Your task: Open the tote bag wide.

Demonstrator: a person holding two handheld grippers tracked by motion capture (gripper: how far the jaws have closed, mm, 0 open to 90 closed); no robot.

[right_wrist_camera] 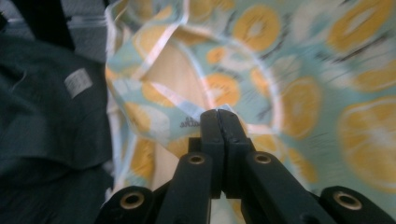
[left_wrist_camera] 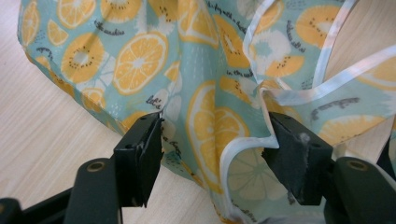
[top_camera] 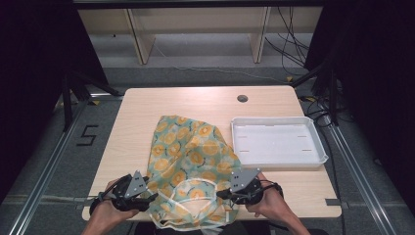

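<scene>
- High view: worktop evenly and brightly lit from above; surroundings at both sides fall to near black; shadows soft and faint.
- White tray: slightly washed out, little detail.
- Left gripper view: sharp, warm light on the printed cloth.
- Right gripper view: cloth blurred, smeared towards the right edge; fingers in focus.

An empty white tray sits on the right of the wooden counter. Shelving and cables lie beyond.
</scene>
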